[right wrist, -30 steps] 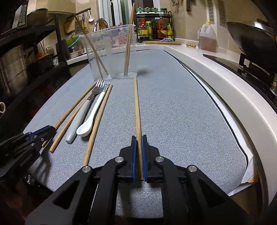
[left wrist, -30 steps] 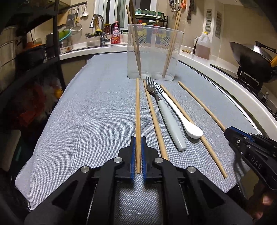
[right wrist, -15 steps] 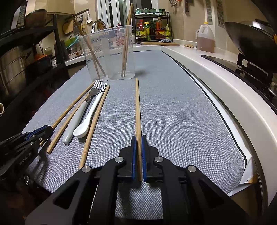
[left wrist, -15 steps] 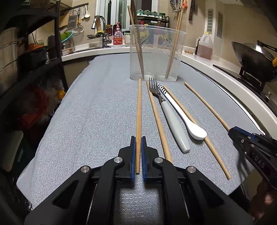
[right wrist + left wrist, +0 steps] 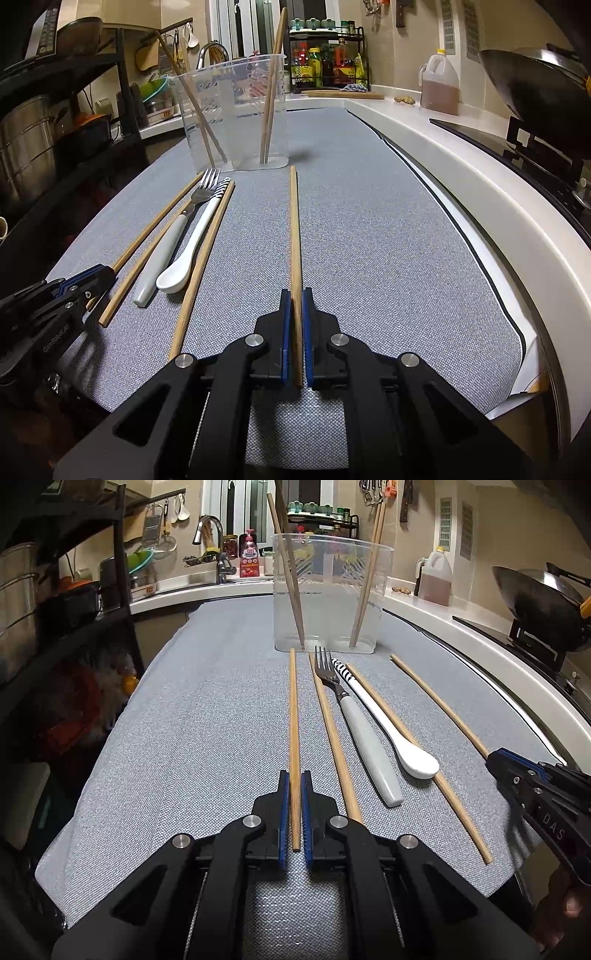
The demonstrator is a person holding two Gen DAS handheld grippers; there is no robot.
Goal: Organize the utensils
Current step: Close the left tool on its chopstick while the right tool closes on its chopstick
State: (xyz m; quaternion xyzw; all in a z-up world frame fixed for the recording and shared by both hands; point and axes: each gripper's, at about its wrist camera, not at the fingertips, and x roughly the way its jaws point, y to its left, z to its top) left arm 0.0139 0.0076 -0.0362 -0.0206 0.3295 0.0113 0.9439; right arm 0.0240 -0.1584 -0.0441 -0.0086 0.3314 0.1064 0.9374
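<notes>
Both grippers clamped on a chopstick each: left gripper (image 5: 294, 779) w/ its chopstick (image 5: 293, 716), right gripper (image 5: 294, 297) w/ another chopstick (image 5: 294, 229), fork (image 5: 352, 716) & spoon (image 5: 391, 723) between them.

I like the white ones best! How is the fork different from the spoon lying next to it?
The fork has dark metal prongs and a thick, plain pale handle; the spoon is all white with black stripes on its thin handle's far end. The fork's prongs point toward the clear container, while the spoon's bowl points away from it. Both lie flat on the grey cloth.
</notes>
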